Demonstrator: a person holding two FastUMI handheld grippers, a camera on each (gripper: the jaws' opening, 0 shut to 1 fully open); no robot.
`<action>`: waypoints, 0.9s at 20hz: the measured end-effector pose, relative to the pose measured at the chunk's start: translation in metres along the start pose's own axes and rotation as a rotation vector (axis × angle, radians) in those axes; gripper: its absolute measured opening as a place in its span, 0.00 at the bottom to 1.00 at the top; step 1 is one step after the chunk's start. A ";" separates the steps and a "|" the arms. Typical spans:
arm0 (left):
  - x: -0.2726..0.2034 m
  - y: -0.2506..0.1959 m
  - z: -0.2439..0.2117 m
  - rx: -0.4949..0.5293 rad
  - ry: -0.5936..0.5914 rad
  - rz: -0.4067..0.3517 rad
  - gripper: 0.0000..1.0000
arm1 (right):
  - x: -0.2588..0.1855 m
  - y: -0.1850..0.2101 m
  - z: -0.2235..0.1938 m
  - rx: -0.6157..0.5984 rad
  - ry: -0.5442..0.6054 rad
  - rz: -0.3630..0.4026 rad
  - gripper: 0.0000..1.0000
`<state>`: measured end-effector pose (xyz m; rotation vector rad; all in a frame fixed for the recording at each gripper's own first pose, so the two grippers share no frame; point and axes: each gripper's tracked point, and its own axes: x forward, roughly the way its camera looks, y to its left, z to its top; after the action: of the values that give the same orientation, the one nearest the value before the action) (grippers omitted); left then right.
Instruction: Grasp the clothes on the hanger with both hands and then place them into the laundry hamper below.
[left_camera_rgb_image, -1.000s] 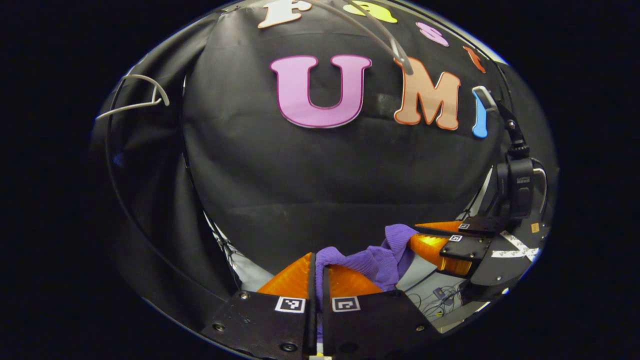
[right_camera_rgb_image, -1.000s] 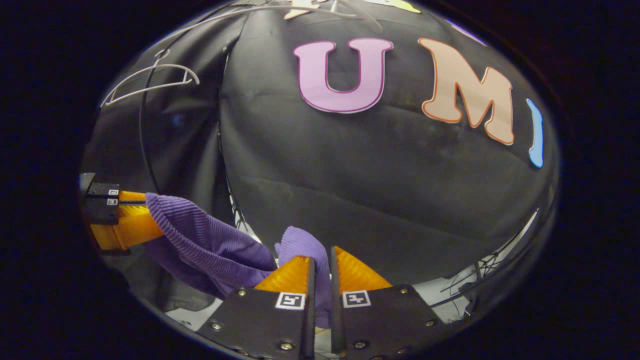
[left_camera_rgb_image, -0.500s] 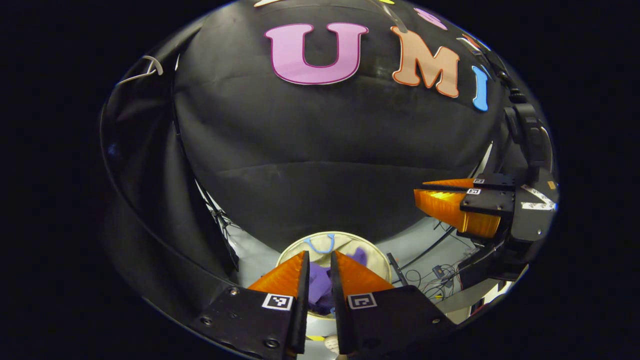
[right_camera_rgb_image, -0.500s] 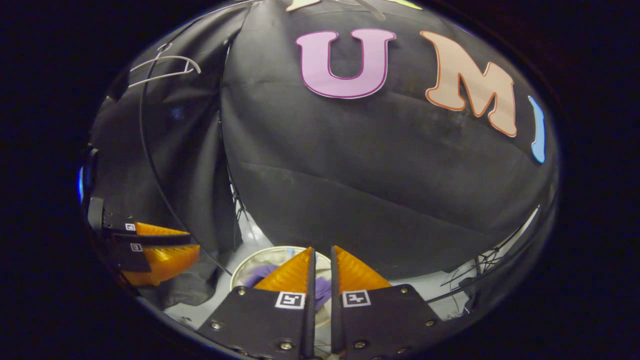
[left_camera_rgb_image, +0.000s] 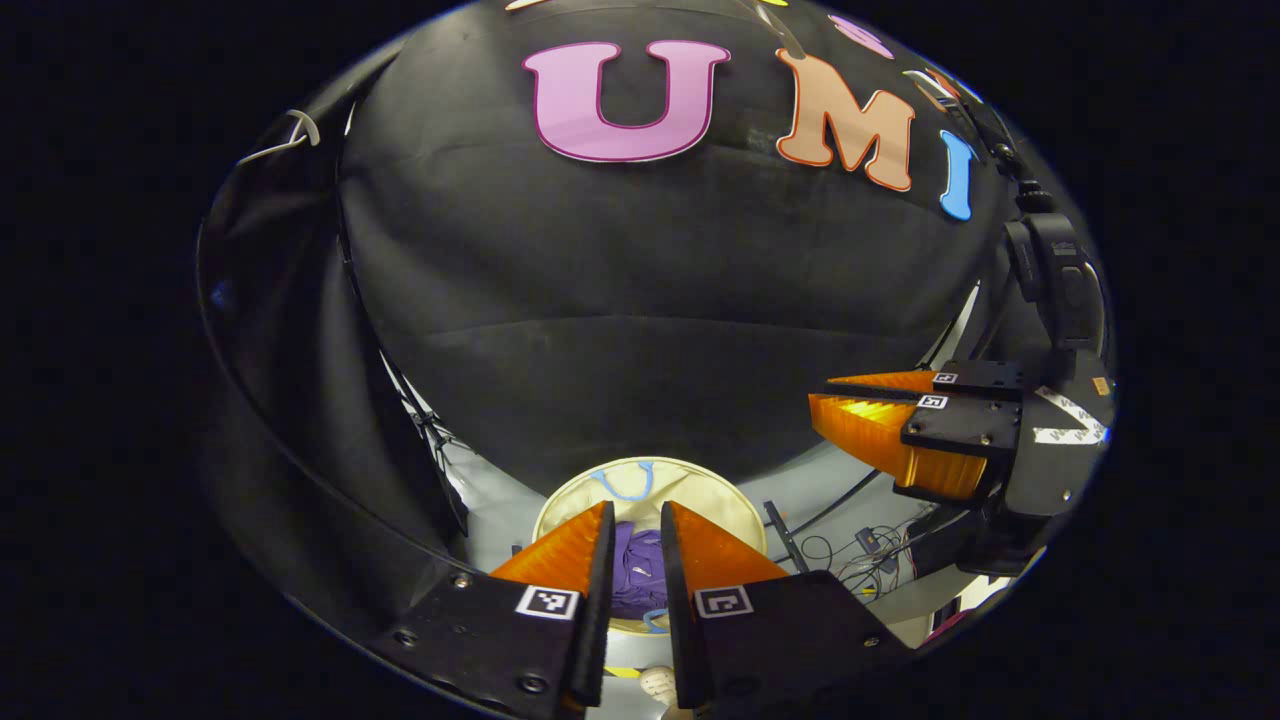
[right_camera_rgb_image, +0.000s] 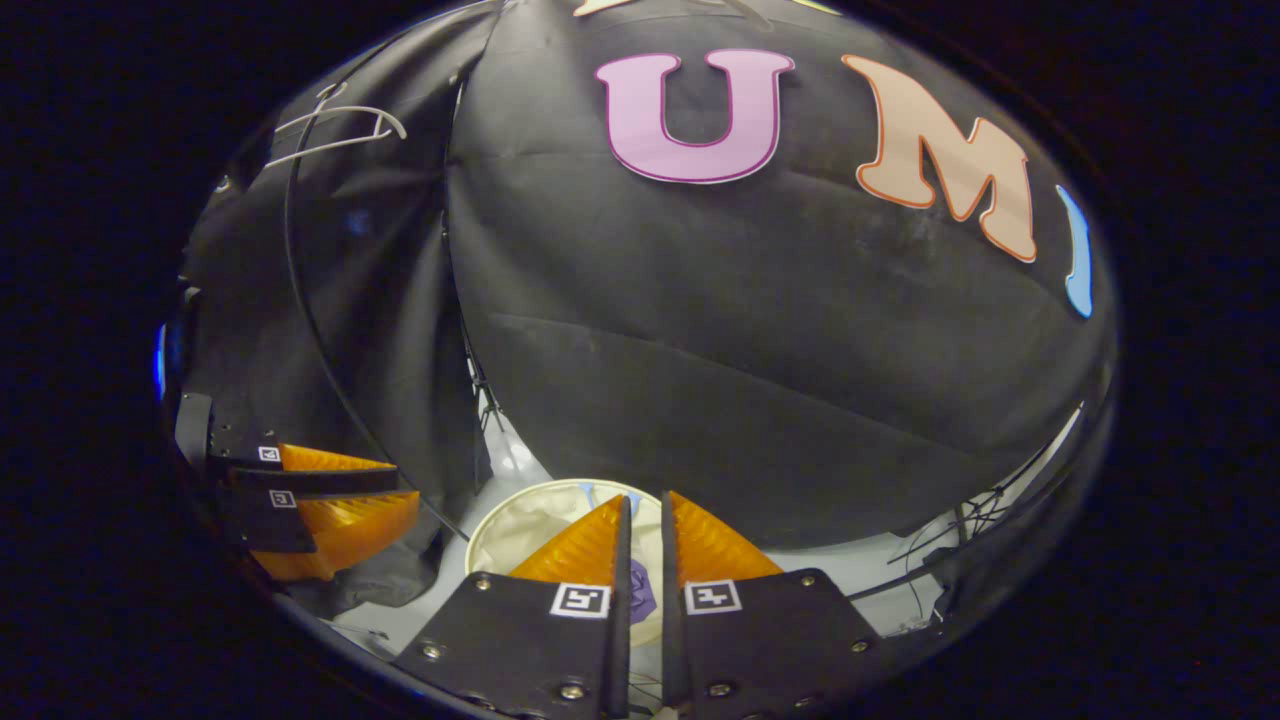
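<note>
Purple garment (left_camera_rgb_image: 640, 572) down inside the hamper (left_camera_rgb_image: 742, 498), bunched low near its middle. Left gripper (left_camera_rgb_image: 634, 535) above the hamper, fingers a little apart, holding nothing. Right gripper (right_camera_rgb_image: 639, 530) also above the hamper, fingers nearly together with a thin gap, nothing between them. Bare hanger (right_camera_rgb_image: 335, 135) high above the hamper, to its left. Risks from here: knocking the light hamper over on withdrawal, or snagging the cables (left_camera_rgb_image: 850, 560) beside the hamper.

Two handheld grippers, black-bodied

The left gripper (left_camera_rgb_image: 633, 535) and right gripper (right_camera_rgb_image: 640, 530) each carry black screwed plates with square black-and-white markers; the right one's body bears white tape and a black cable.
</note>
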<state>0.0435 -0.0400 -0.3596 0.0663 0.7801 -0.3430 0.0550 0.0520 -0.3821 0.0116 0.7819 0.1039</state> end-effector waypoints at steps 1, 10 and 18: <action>0.000 -0.001 0.002 -0.004 0.001 0.001 0.34 | -0.001 0.001 0.000 -0.002 0.002 0.002 0.13; -0.002 -0.008 0.006 -0.065 0.014 0.018 0.80 | -0.010 0.005 -0.008 -0.014 0.017 0.030 0.36; -0.012 0.014 0.012 -0.098 -0.005 0.105 0.98 | -0.021 0.004 -0.013 -0.005 0.018 0.032 0.96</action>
<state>0.0486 -0.0259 -0.3436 0.0141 0.7846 -0.2054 0.0309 0.0539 -0.3765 0.0188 0.7999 0.1365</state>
